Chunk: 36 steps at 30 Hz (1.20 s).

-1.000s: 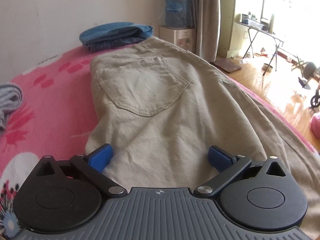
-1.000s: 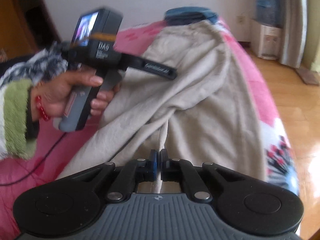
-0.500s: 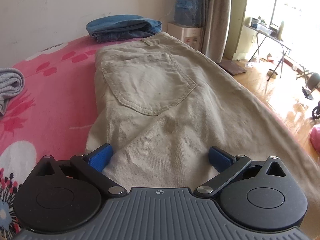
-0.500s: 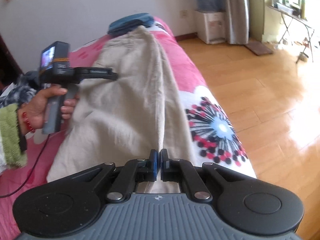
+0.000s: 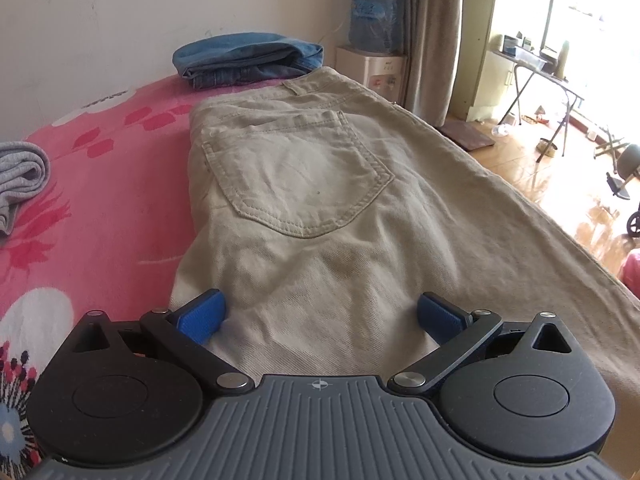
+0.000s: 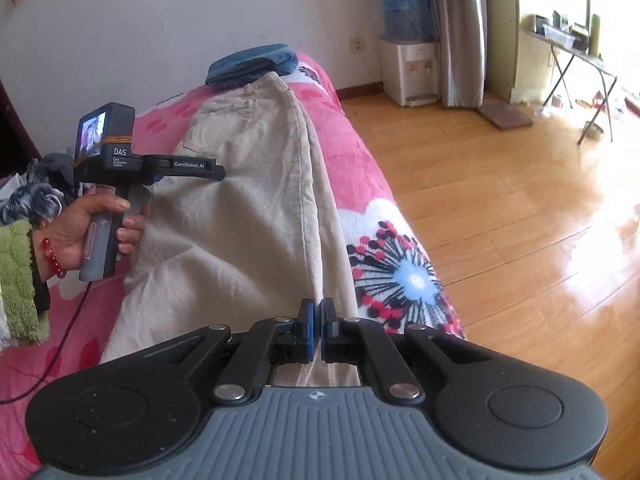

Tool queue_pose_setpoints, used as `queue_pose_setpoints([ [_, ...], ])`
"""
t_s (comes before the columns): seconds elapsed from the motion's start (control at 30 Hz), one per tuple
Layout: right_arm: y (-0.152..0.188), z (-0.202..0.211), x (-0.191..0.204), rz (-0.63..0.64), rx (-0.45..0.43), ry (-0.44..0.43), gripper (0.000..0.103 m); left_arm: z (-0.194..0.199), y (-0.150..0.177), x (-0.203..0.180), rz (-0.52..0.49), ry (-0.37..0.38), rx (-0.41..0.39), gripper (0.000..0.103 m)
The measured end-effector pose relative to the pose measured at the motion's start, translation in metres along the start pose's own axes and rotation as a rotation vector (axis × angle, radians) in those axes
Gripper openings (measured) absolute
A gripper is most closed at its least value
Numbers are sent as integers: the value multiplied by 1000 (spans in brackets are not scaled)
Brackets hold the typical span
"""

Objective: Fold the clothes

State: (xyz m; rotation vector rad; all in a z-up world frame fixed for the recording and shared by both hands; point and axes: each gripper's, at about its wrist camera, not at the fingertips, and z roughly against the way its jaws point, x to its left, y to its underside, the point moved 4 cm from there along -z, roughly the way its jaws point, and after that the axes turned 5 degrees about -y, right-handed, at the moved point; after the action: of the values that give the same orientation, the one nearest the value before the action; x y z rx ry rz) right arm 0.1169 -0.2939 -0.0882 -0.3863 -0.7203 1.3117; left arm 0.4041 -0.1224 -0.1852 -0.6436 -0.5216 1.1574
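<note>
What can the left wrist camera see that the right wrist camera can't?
Only the left view shows the trousers' back pocket, a grey folded cloth and the open left gripper over the trousers. Only the right view shows the hand and the right gripper shut on the trousers' edge. Both show the beige trousers, folded jeans, pink bedspread and water dispenser.

Left gripper (image 5: pixel 320 314) wide open over beige trousers (image 5: pixel 320 208) on pink bedspread (image 5: pixel 100 208).
</note>
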Motion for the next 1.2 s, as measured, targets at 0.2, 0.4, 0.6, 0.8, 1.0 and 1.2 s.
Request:
queue_pose_setpoints([
  [0.2,8,-18,-15,-26,35,19,3,-1,0,-4,-21,-19,-3,103],
  [0.4,16,-27,-23,-29,46,41,2,-2,0,-5,-27,-30,-4,103],
  [0.6,25,-39,-32,-35,67,53,3,-4,2,-9,-44,-44,-12,103],
  [0.8,22,-33,-42,-109,64,14,16,-1,2,-8,-44,-50,-28,103],
  [1.0,14,9,-72,-256,-39,-64,26,19,0,-3,-36,-74,-25,103],
  [1.2,2,16,-75,-212,4,-268,26,85,-3,10,-49,-140,-63,103],
])
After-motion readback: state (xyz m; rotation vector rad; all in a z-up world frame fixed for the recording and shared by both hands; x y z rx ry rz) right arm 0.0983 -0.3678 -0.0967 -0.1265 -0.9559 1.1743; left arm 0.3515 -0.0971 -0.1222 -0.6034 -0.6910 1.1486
